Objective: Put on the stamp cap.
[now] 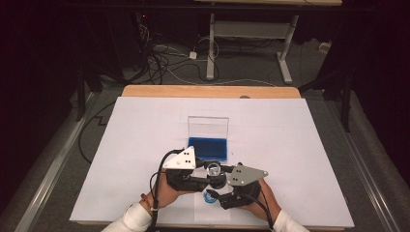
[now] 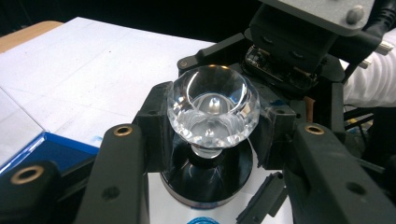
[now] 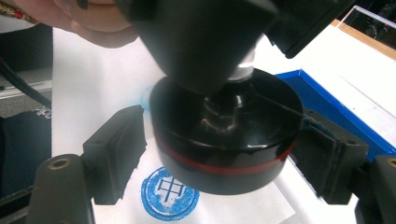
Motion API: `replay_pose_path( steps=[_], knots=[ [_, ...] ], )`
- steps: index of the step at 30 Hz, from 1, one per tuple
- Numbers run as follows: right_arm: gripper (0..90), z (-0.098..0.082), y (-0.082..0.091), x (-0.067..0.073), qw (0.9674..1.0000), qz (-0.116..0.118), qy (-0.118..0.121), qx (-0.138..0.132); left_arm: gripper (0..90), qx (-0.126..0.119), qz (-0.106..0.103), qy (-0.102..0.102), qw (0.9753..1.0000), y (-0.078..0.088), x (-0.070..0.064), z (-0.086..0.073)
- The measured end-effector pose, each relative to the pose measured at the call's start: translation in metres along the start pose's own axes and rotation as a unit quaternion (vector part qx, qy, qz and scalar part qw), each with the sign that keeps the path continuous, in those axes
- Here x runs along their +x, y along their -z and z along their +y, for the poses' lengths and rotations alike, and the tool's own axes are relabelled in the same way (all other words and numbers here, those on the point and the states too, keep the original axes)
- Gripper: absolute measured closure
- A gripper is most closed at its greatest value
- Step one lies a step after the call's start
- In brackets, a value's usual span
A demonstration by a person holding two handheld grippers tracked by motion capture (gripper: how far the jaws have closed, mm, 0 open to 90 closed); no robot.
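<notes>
Just above the fresh blue print (image 3: pixel 169 193) at six o'clock of the ink pad (image 1: pixel 207 149), we hold the stamp (image 2: pixel 212 112) in our left gripper (image 2: pixel 212 140) while our right gripper (image 3: pixel 224 154) gapes around its base, so re-inking comes next

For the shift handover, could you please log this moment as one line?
left gripper: shut on stamp knob | right gripper: open around stamp base | blue print on paper | ink pad open
</notes>
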State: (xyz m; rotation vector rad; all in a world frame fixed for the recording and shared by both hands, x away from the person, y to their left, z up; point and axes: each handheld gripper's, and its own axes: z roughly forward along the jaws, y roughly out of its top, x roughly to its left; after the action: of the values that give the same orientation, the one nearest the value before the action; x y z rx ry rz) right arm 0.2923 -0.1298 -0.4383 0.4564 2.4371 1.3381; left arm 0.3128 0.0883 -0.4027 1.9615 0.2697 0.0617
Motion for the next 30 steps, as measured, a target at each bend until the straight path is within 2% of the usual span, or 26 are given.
replay_pose_path(
  steps=[4, 6, 13, 16, 22, 30],
  knots=[
    [22.2, 0.000, 0.001, -0.001, 1.0000, 0.002, -0.003, -0.001, 53.5, 0.001, -0.001, 0.000, 1.0000, 0.002, 0.001, 0.000],
    [22.4, 0.000, 0.002, -0.002, 1.0000, 0.004, -0.004, -0.006, 53.5, -0.003, -0.002, 0.006, 1.0000, 0.004, 0.003, -0.001],
    [23.6, -0.001, 0.005, -0.003, 0.9999, 0.003, -0.003, -0.013, 53.5, -0.011, 0.000, 0.008, 0.9999, 0.011, 0.004, 0.000],
    [21.7, -0.001, 0.004, -0.003, 1.0000, -0.002, 0.000, -0.003, 53.5, -0.024, 0.000, 0.007, 0.9997, 0.016, 0.005, 0.001],
    [22.3, -0.004, 0.006, -0.007, 0.9999, -0.005, -0.008, -0.004, 53.5, -0.031, 0.013, 0.009, 0.9994, 0.029, 0.008, 0.003],
    [22.3, -0.009, 0.015, -0.008, 0.9998, -0.018, 0.004, 0.004, 53.6, -0.026, 0.035, 0.007, 0.9990, 0.042, 0.013, 0.004]
  ],
)
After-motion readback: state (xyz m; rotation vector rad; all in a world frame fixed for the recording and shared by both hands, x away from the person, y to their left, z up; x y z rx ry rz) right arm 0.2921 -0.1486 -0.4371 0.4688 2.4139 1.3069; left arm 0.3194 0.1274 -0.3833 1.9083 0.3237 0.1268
